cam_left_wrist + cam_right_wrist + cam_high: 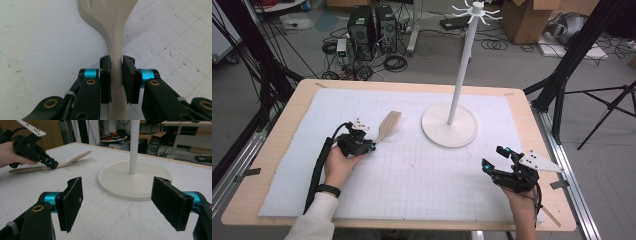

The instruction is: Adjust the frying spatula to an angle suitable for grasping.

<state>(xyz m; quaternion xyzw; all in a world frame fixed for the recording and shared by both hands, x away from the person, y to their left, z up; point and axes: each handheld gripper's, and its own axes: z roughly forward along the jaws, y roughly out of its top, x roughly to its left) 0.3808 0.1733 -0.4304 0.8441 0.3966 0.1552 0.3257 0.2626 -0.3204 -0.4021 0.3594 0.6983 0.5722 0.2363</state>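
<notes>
A beige slotted spatula (388, 125) lies on the white grid mat, left of centre, blade pointing away from me. My left gripper (371, 145) sits at the neck of its handle. In the left gripper view both pads (106, 80) touch the sides of the spatula (112, 25), so the left gripper (116, 75) is shut on it. From the right gripper view, the left gripper (51, 164) rests low over the spatula (75, 158). My right gripper (493, 157) hovers near the front right, open, and between its wide-apart pads the right gripper (117, 202) holds nothing.
A white hook stand (462, 70) rises from a round base (449, 131) at the mat's far middle, between the two hands; the base (135, 182) lies just ahead of the right gripper. Wooden table edge (242, 200) frames the mat. Computers, cables and boxes lie on the floor beyond.
</notes>
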